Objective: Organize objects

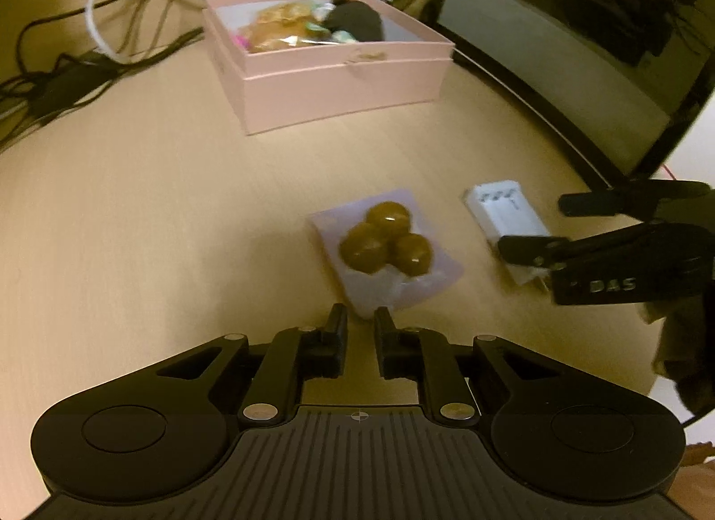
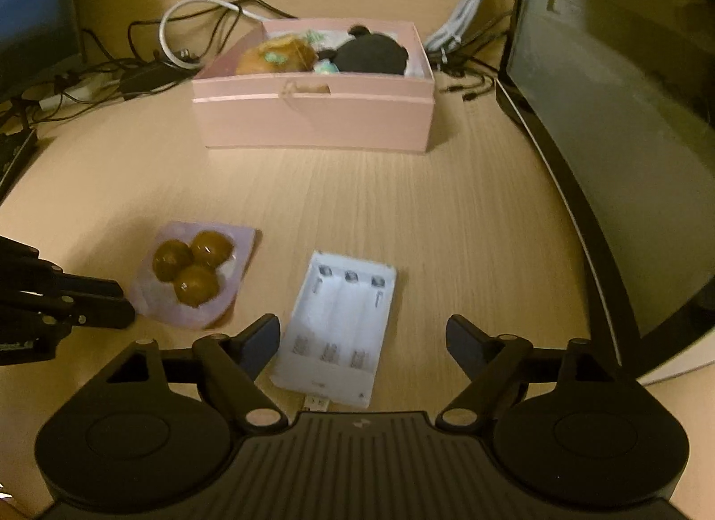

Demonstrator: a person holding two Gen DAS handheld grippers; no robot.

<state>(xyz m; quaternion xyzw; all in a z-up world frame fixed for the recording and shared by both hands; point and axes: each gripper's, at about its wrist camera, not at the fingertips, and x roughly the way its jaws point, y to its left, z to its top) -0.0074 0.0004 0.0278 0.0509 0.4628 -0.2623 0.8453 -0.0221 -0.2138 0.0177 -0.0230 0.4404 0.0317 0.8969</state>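
While the pink box (image 2: 313, 117) at the upper centre of the right wrist view already contains several items, two objects are left on the desk (image 2: 402, 207): a packet of three brown balls (image 2: 194, 272) at lower left and a white battery case (image 2: 339, 323) at lower centre. The left gripper (image 1: 361, 319) has its fingers nearly together, empty, just short of the packet. The right gripper (image 2: 362, 336) stands wide apart astride the case, not gripping. Judged roughly half complete.

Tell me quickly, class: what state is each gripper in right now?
Left gripper: closed to a narrow gap, holding nothing; the snack packet lies just ahead.
Right gripper: open, fingers either side of the white battery charger, not gripping it.
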